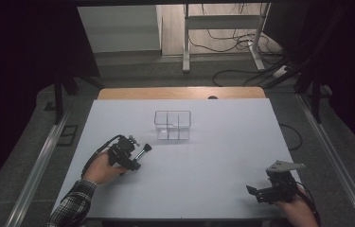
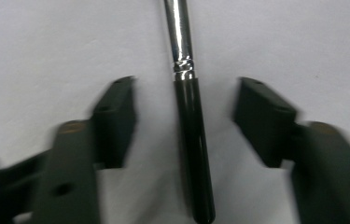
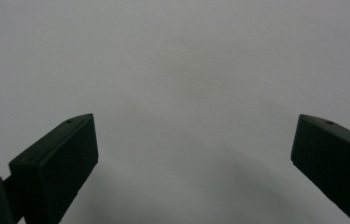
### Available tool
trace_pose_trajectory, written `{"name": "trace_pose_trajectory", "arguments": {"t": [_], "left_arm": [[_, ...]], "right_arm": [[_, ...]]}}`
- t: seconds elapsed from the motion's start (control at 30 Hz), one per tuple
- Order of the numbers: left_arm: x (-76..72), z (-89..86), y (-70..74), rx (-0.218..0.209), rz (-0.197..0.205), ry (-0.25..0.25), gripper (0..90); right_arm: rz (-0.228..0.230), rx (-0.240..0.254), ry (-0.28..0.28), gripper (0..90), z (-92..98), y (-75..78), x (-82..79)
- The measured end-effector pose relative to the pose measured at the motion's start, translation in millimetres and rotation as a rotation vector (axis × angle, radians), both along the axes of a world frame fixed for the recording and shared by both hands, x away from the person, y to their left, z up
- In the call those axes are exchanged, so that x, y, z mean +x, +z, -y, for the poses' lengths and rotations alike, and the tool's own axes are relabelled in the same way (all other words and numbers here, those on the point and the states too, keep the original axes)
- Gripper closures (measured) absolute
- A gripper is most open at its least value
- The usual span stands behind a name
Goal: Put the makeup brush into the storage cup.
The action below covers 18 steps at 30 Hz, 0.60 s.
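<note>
A brush with a black handle (image 2: 192, 140) and a shiny silver ferrule (image 2: 180, 32) lies flat on the white table. In the high view this brush (image 1: 143, 151) sits left of centre, pointing toward a clear divided box (image 1: 173, 125). My left gripper (image 2: 184, 93) straddles the handle, one jaw on each side. White table shows between each pad and the handle, so nothing is pressed. In the high view the left gripper (image 1: 135, 159) is held low by a hand in a plaid sleeve. My right gripper (image 3: 196, 135) is open over bare table, at the front right (image 1: 255, 191).
The white table top (image 1: 222, 151) has a wooden strip along its far edge (image 1: 180, 93). Beyond it are a floor with cables (image 1: 232, 42) and a metal stand (image 1: 222, 23). Metal rails (image 1: 38, 165) run along both sides.
</note>
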<state>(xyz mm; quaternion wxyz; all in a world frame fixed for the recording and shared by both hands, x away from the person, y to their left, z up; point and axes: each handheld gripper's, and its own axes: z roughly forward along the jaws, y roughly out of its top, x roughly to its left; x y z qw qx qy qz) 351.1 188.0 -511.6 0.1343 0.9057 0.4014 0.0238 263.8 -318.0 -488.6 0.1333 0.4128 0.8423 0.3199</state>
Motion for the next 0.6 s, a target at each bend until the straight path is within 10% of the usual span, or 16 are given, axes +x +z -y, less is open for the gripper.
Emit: {"name": "trace_pose_trajectory", "arguments": {"t": [0.1,0.6], "left_arm": [[1.0,-4.2,1.1,-0.007,-0.003,0.027,77.1],[-4.5,-12.0,-2.1,-0.074,0.031,0.046,79.1]], "right_arm": [[-0.003,-0.001,0.002,0.5,-0.3,-0.2,-0.2],[-0.003,-0.008,0.010,0.7,-1.1,-0.6,-0.2]]}}
